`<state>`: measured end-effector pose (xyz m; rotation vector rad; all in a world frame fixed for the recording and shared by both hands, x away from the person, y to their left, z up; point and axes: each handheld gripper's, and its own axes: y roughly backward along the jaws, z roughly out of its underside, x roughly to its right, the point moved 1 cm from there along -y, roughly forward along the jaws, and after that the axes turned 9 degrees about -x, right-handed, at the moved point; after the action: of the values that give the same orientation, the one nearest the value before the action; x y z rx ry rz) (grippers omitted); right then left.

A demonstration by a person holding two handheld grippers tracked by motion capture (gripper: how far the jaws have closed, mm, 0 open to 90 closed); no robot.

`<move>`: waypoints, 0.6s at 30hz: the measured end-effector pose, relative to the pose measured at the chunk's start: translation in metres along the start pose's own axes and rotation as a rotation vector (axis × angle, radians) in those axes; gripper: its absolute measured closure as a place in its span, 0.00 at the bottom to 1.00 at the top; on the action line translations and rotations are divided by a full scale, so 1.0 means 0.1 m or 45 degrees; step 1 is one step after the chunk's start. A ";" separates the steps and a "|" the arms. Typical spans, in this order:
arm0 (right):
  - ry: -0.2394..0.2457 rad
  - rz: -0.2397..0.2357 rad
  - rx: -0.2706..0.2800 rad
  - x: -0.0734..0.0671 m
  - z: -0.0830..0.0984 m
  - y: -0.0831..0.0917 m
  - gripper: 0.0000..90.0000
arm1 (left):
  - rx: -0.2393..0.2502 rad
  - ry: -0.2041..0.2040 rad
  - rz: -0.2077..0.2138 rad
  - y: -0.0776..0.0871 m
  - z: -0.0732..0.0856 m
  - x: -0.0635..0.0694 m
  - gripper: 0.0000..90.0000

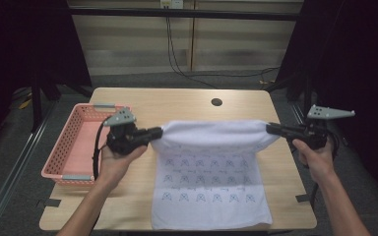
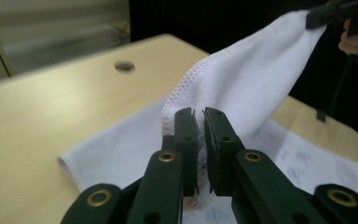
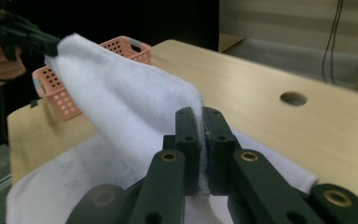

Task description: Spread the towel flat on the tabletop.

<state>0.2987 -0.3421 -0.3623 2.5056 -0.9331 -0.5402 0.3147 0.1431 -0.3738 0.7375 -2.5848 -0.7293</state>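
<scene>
High view: white towel (image 1: 211,172) lay on the wooden table (image 1: 187,101), near edge at the table's front, far edge lifted off the surface and stretched between the two grippers. Left gripper (image 1: 156,132) pinched the far-left corner, right gripper (image 1: 271,129) pinched the far-right corner; both were held level, jaws pointing inward at each other. The towel's flat part carried rows of a small blue print. Pink basket (image 1: 69,142) sat at the table's left edge, just beside the left hand (image 1: 120,157). Right hand (image 1: 315,155) was off the table's right edge. A round hole (image 1: 216,102) was in the tabletop beyond the towel.

Left gripper view: left gripper (image 2: 200,122) had its jaws pressed together on the towel's (image 2: 251,79) stitched hem, cloth squeezed in the thin gap. Fabric rose taut up to the right gripper (image 2: 313,18) at top right.

Right gripper view: right gripper (image 3: 202,120) was clamped on the towel (image 3: 121,102) edge the same way. Cloth ran up-left to the left gripper (image 3: 51,45), with the basket (image 3: 70,100) behind it.
</scene>
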 end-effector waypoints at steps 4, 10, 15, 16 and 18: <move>-0.024 -0.044 -0.078 -0.10 0.38 -0.08 0.96 | -0.044 0.029 0.044 -0.12 0.39 0.02 0.93; -0.065 -0.100 -0.211 -0.28 0.93 -0.16 0.95 | -0.117 0.063 0.106 -0.25 0.82 0.11 0.92; -0.064 -0.136 -0.303 -0.40 1.24 -0.12 0.90 | -0.221 0.063 0.140 -0.29 1.07 0.22 0.89; -0.049 -0.130 -0.330 -0.42 1.28 -0.11 0.90 | -0.231 0.073 0.152 -0.30 1.12 0.24 0.89; -0.027 -0.157 -0.379 -0.46 1.35 -0.10 0.88 | -0.277 0.057 0.157 -0.30 1.18 0.29 0.90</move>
<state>0.2061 -0.3363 -0.4715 2.3000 -0.6540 -0.6912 0.2493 0.1493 -0.4804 0.5170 -2.4354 -0.9246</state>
